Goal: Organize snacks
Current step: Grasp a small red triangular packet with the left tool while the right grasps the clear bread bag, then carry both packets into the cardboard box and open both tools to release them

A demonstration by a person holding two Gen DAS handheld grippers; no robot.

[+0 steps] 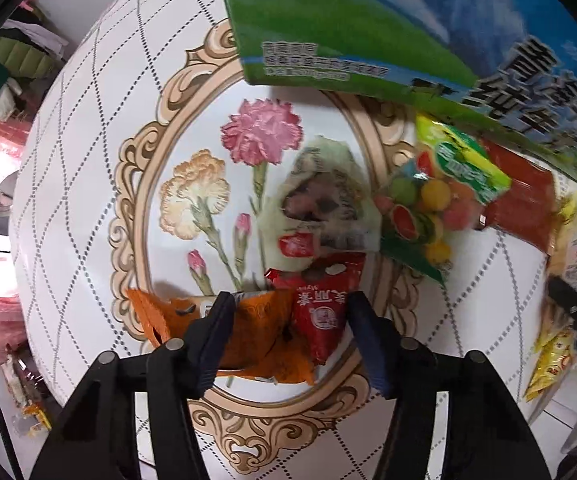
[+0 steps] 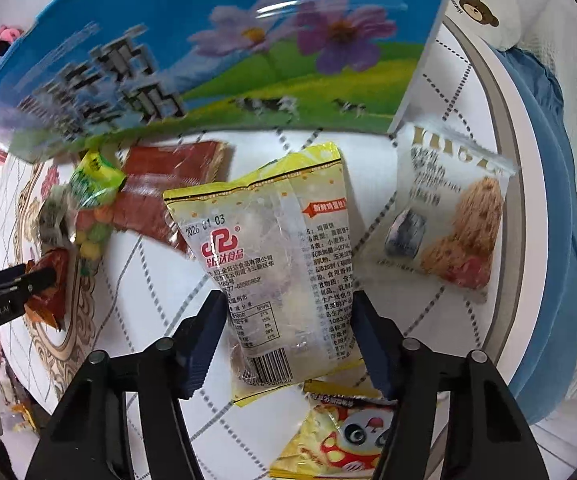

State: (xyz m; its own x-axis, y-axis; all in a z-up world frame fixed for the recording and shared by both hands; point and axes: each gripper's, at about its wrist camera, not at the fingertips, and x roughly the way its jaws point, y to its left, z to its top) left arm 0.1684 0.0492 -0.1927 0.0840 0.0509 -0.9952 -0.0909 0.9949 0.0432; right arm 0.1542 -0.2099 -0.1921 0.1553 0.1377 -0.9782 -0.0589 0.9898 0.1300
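My left gripper is open over an orange snack packet and a red packet that lie between its fingers on the round table. My right gripper is open around a yellow egg-cake bag, jaws on both sides of it. A large blue-and-green milk carton box stands at the back, also in the left wrist view. A fruit-candy bag, a pale wrapped snack and a red flat pack lie beside it.
A cookie packet lies right of the yellow bag near the table rim. A yellow cartoon packet lies under my right gripper. A blue cloth and a bear-print cushion lie beyond the rim. Clutter sits on the floor at left.
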